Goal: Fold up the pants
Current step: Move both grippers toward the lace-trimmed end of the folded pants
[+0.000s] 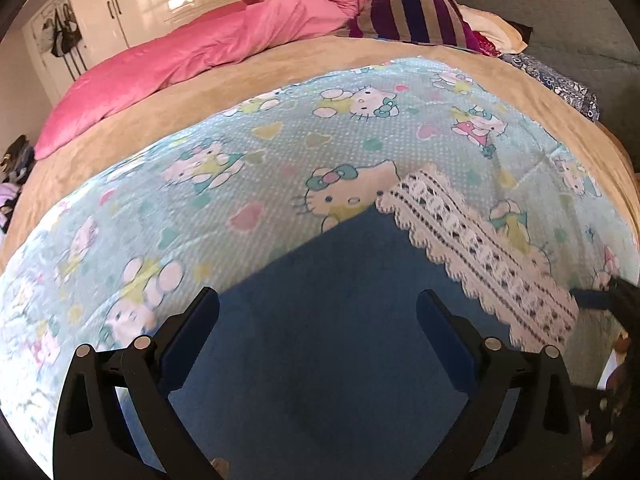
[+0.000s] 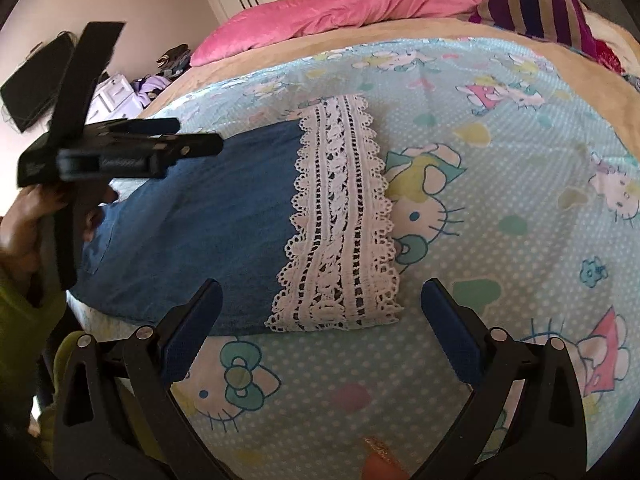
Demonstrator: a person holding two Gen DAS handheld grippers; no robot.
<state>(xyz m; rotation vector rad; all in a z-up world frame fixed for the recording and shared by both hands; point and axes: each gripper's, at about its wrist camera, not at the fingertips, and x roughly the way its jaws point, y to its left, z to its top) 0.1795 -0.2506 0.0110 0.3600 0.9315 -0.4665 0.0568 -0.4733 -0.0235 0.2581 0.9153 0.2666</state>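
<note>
Blue lace-hemmed pants point(image 2: 208, 216) flat on bedspread point(image 2: 500, 272)

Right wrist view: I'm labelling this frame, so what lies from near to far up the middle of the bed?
Cartoon-cat printed light blue sheet → white lace hem of the blue denim pants → tan blanket → pink quilted comforter.

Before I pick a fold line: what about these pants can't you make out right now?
- Waistband end of the pants: right wrist view, hidden behind the left tongs and the hand.
- Near part of the pants: left wrist view, cut off by the bottom edge.
- Layers under the lace hem: not visible.
</note>
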